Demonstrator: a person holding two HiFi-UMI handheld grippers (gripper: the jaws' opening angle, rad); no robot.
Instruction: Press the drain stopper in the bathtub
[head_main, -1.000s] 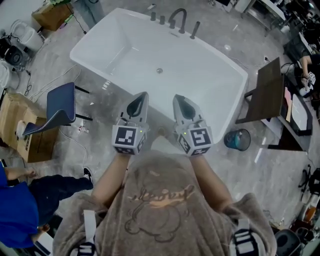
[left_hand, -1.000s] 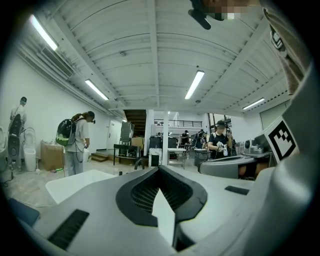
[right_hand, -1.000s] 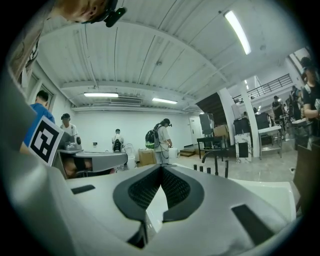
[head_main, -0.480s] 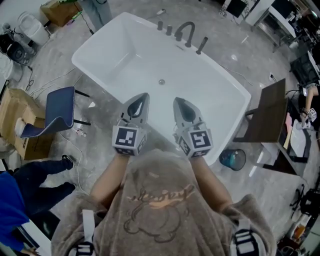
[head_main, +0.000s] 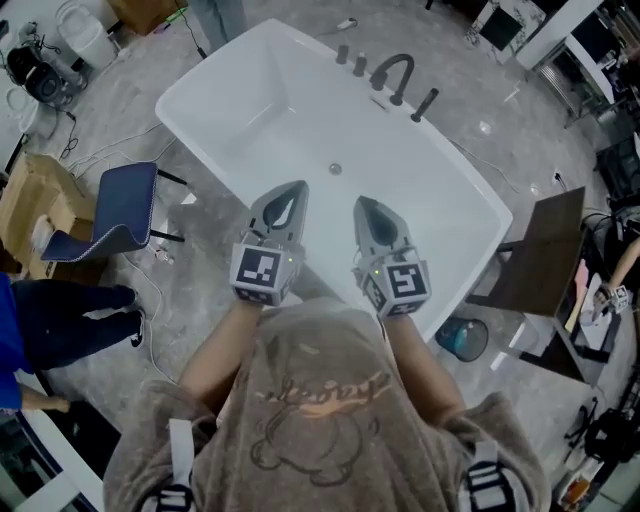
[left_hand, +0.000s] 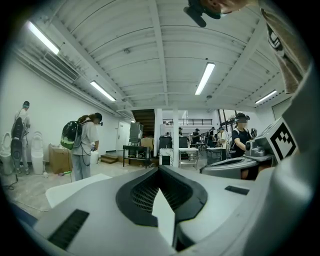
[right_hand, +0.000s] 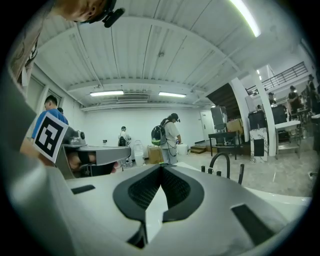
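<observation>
A white bathtub (head_main: 250, 90) lies below me in the head view, with a small round drain stopper (head_main: 335, 169) on its floor near the far side. My left gripper (head_main: 290, 190) and right gripper (head_main: 365, 205) are held side by side over the tub's near rim, well short of the stopper. Both have their jaws closed tip to tip with nothing between them. In the left gripper view the left gripper (left_hand: 159, 172) points level across the room. The right gripper (right_hand: 161, 170) does the same in its own view.
A dark arched faucet (head_main: 395, 72) with handles stands on the tub's far rim, also seen as faucet (right_hand: 220, 162). A blue chair (head_main: 115, 210) and a cardboard box (head_main: 25, 200) stand left. A dark table (head_main: 535, 260) and a blue bin (head_main: 462, 338) are right. People (left_hand: 82, 145) stand around.
The view has drifted: the tub and stopper sit slightly lower and more to the right in frame. Both grippers stay together, shut. The person at lower left has stepped away.
</observation>
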